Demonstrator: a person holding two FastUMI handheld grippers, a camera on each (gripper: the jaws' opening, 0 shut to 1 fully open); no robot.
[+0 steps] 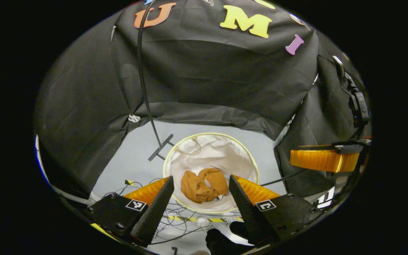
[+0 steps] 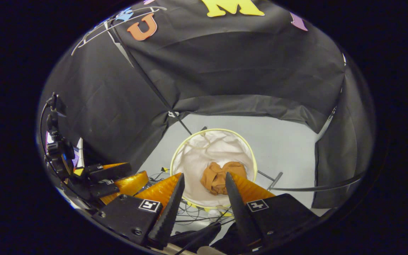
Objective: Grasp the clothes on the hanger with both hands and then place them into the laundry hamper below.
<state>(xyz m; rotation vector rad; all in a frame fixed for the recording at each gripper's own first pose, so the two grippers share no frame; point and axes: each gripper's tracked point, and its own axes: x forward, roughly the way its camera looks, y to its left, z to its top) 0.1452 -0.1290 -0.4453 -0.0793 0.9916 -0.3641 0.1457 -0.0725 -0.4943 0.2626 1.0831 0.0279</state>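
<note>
Both tongs above the laundry hamper, garment released. The orange clothes (image 1: 204, 186) lie crumpled at the bottom of the laundry hamper (image 1: 175, 148), a round white-lined bin with a pale yellow rim standing on the grey floor (image 1: 133, 148). In the right gripper view the same bundle (image 2: 221, 179) sits toward the near side of the hamper (image 2: 193, 148). The left tongs (image 1: 201, 205) are spread wide with nothing between their fingers, and the right tongs (image 2: 204, 202) are likewise parted and empty; both point down over the hamper mouth, a pose consistent with a drop from directly above so that the cloth falls inside the rim rather than across it. The right tongs also appear at the right edge of the left gripper view (seen side-on). A black stand pole (image 1: 143, 78) rises beside the hamper. Judged from this layout, the placing step is complete.
</note>
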